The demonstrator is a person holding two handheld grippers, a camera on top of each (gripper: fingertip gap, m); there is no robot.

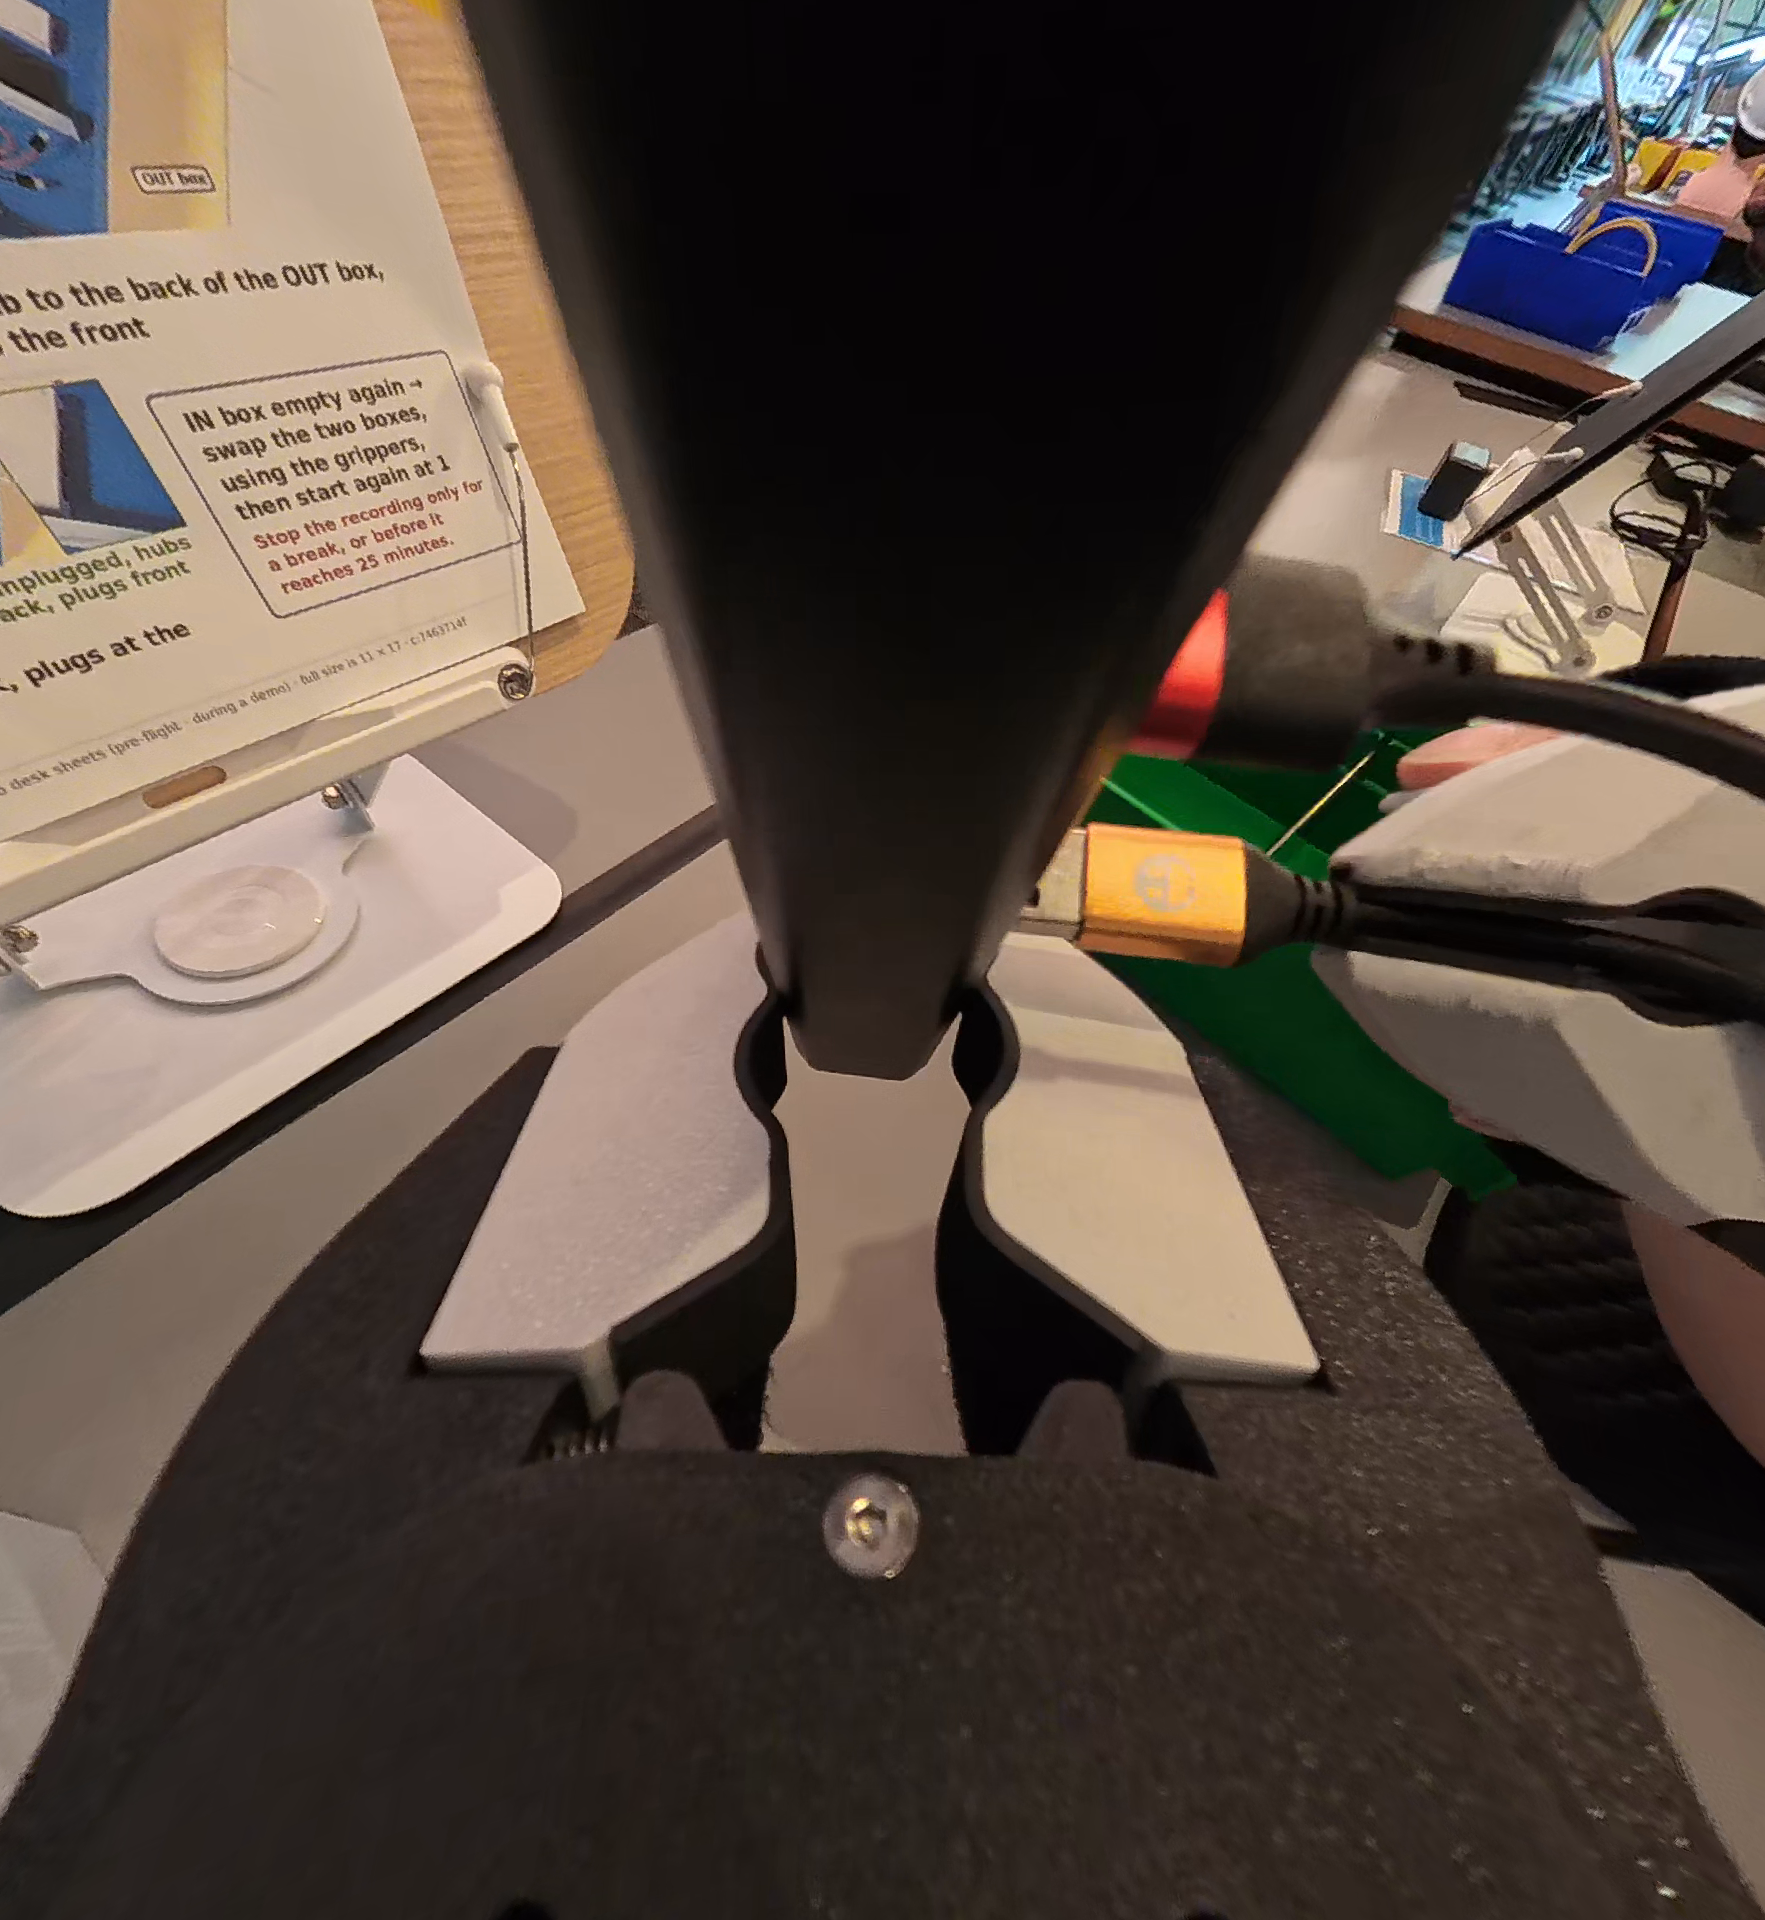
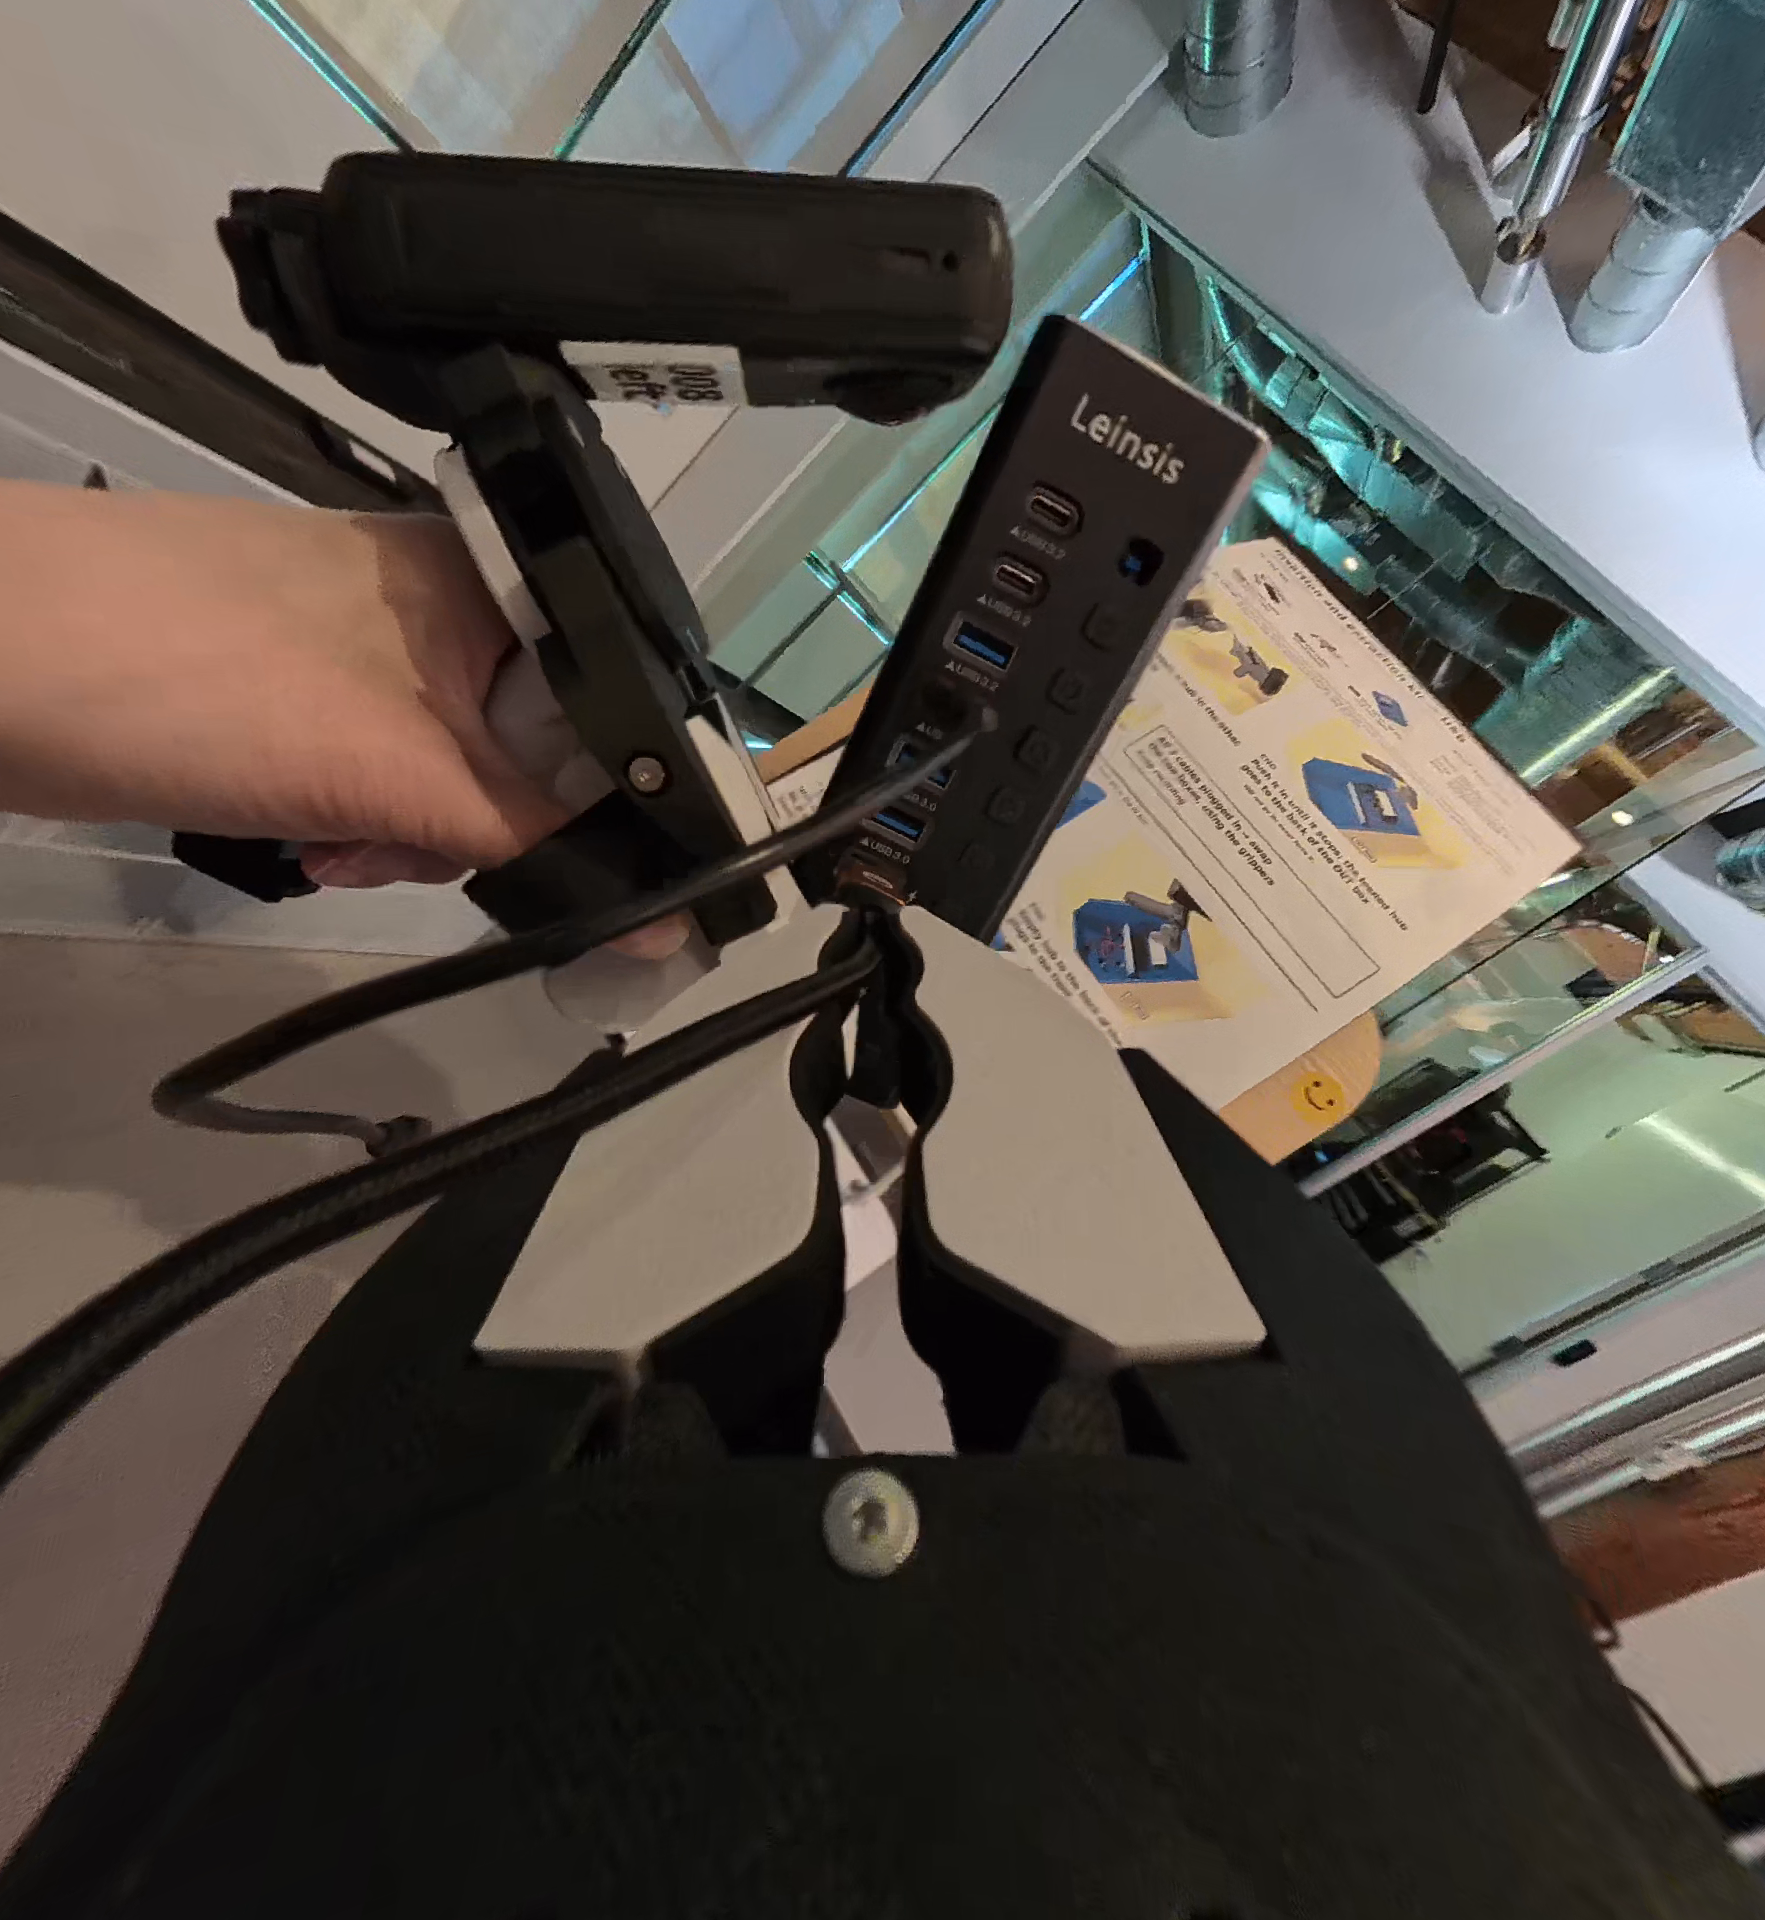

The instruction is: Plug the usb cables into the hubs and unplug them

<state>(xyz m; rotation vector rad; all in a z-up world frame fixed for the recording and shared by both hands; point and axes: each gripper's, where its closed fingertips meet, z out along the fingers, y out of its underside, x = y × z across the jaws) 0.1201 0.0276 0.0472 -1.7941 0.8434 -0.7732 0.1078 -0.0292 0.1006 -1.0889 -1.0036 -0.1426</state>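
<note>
The left tool (image 1: 873, 1023) clamps the lower end of a black hub (image 1: 940, 468), which stands up between its fingers and fills the left wrist view. Just right of the hub's base, a gold plug (image 1: 1164, 894) reaches the hub's side, its black cable (image 1: 1480, 914) pinched in the right tool (image 1: 1397, 894).

In the right wrist view, the right tool (image 2: 873, 997) is closed on that cable just behind the plug (image 2: 873, 883), which sits at the lowest port of the hub (image 2: 1044, 644). A thinner cable (image 2: 504, 945) is plugged in higher up. A hand (image 2: 286, 686) holds the left tool (image 2: 774, 862).

Beyond, an instruction sheet (image 1: 213, 416) stands on the table (image 1: 629, 717), with a green bin (image 1: 1273, 987) to its right.
</note>
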